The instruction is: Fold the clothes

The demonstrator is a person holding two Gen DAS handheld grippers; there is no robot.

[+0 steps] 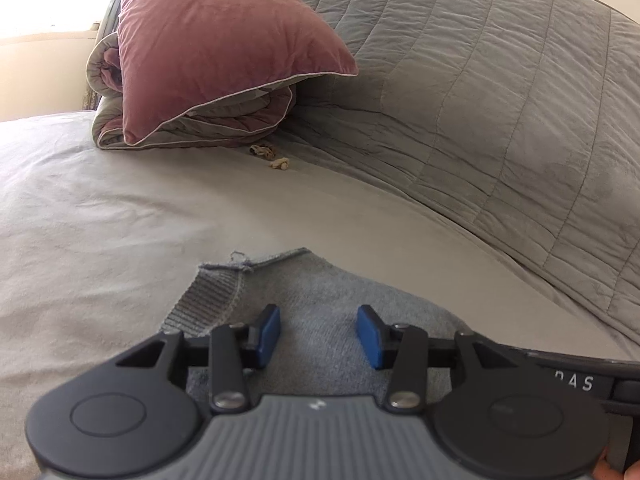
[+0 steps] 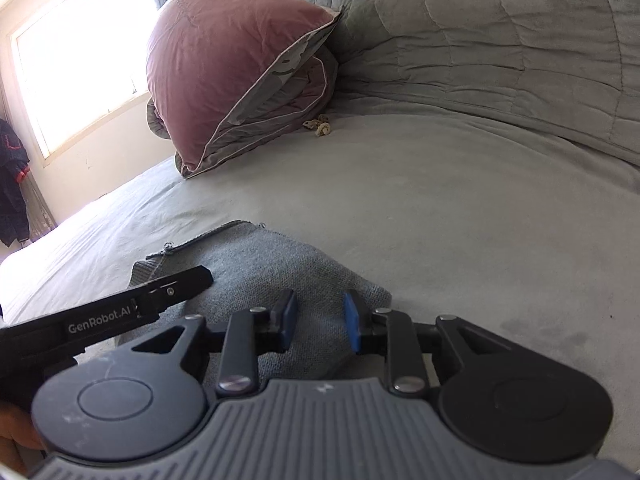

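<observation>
Left wrist view: my left gripper [image 1: 318,330] hangs spread above the grey sweater [image 1: 320,280], as does my right gripper [image 2: 320,314]. Sweater looks compactly folded; whether more folds remain, I can't tell.

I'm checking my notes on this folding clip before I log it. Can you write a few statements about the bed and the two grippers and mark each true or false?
1. Both grippers have their jaws open. True: the left gripper and the right gripper each show a gap between the blue pads, with nothing gripped.
2. The sweater is red. False: it is grey-blue knit.
3. A pink pillow leans on a rolled quilt. True.
4. The sweater lies on bare floor. False: it lies on the bed sheet.
5. A small crumpled scrap lies on the sheet near the quilt. True; what it is cannot be told.
</observation>
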